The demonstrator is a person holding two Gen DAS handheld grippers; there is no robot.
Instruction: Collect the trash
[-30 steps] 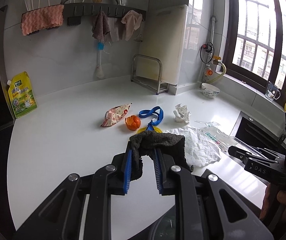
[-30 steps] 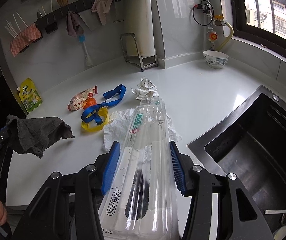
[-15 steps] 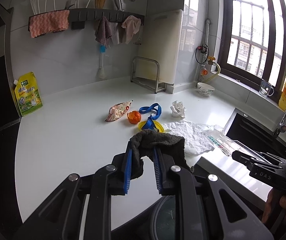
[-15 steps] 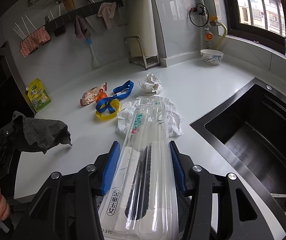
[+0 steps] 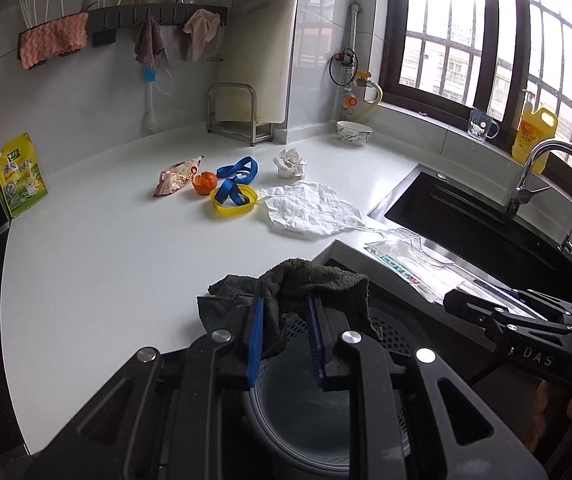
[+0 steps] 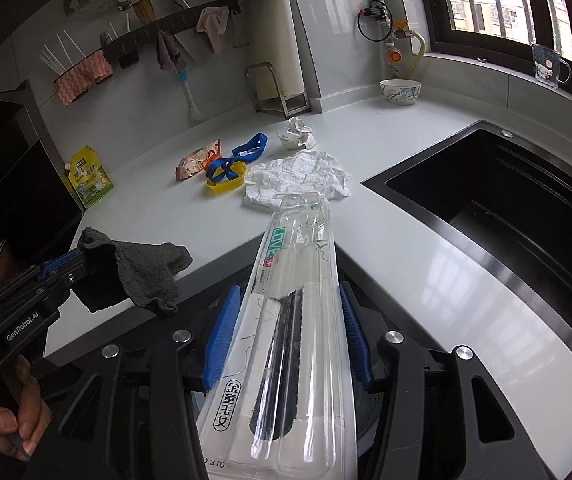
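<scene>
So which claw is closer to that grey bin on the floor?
Left. The left claw, gripping a dark rag, hangs directly over the bin; the right claw sits off beside it.

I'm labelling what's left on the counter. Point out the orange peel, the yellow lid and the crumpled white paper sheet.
orange peel (image 5: 205,182), left wrist view, centre of its rounded top.
yellow lid (image 5: 233,209), left wrist view, near rim.
crumpled white paper sheet (image 5: 310,210), left wrist view, middle of the sheet.

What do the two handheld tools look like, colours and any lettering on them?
Both are matte black plastic with cut-out linkage arms, silver round pivot bolts and ribbed blue pads inside the fingers. The left tool carries white "GenRobot.AI" lettering on its body; the right tool shows "DAS" in the left wrist view. No sleeve is visible on either hand.
</scene>
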